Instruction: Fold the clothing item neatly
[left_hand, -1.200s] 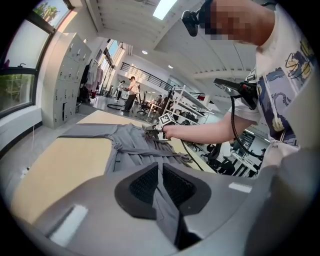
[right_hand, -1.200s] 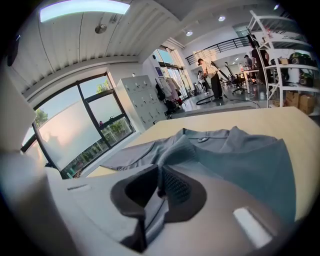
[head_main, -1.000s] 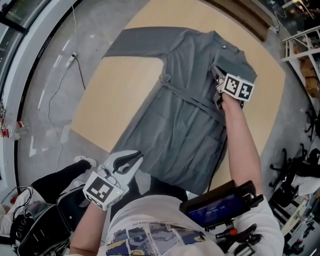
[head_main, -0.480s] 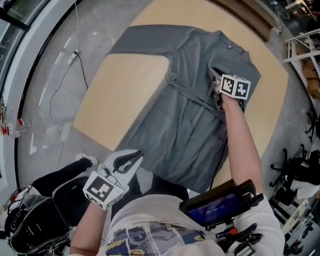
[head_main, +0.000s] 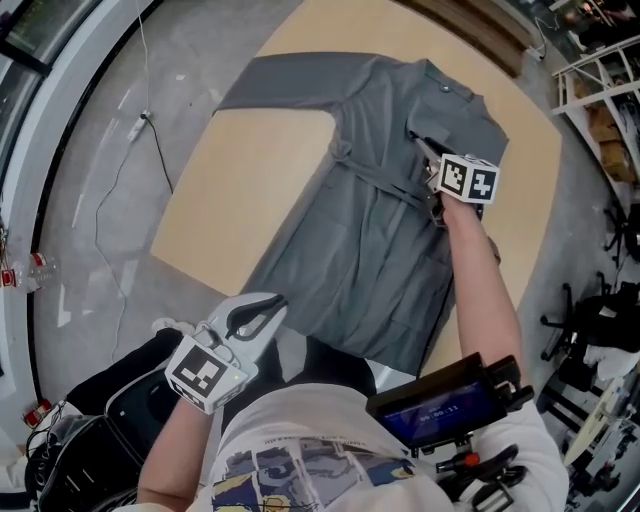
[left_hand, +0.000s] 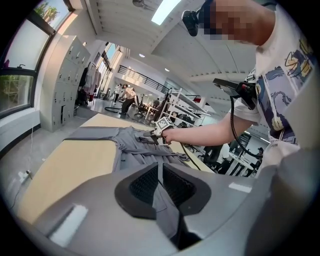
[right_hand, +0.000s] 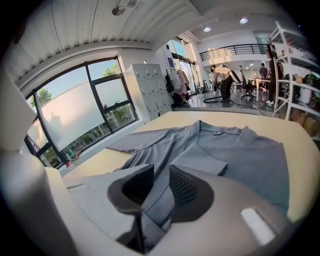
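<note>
While the grey garment lies spread on the wooden counter, collar toward the upper right of the head view and hem at lower centre, the right hand-held gripper sits over its chest just beside the belt, where one sleeve is already laid across the body. Its jaws have just been opening and stand apart, with grey cloth showing in the gap but the pads not pressing on it, so this looks like the release of that sleeve fold. To do it well, the gripper should probably lift straight off without dragging the cuff, so the sleeve's edge stays in line with the garment's side. The left hand-held gripper hangs at lower left, off the counter's near edge, jaws together and empty. It is likely needed for the other sleeve, stretched toward the upper left. Taking that one near the cuff and carrying it across flat would mirror the first fold, though the belt may bunch underneath.
</note>
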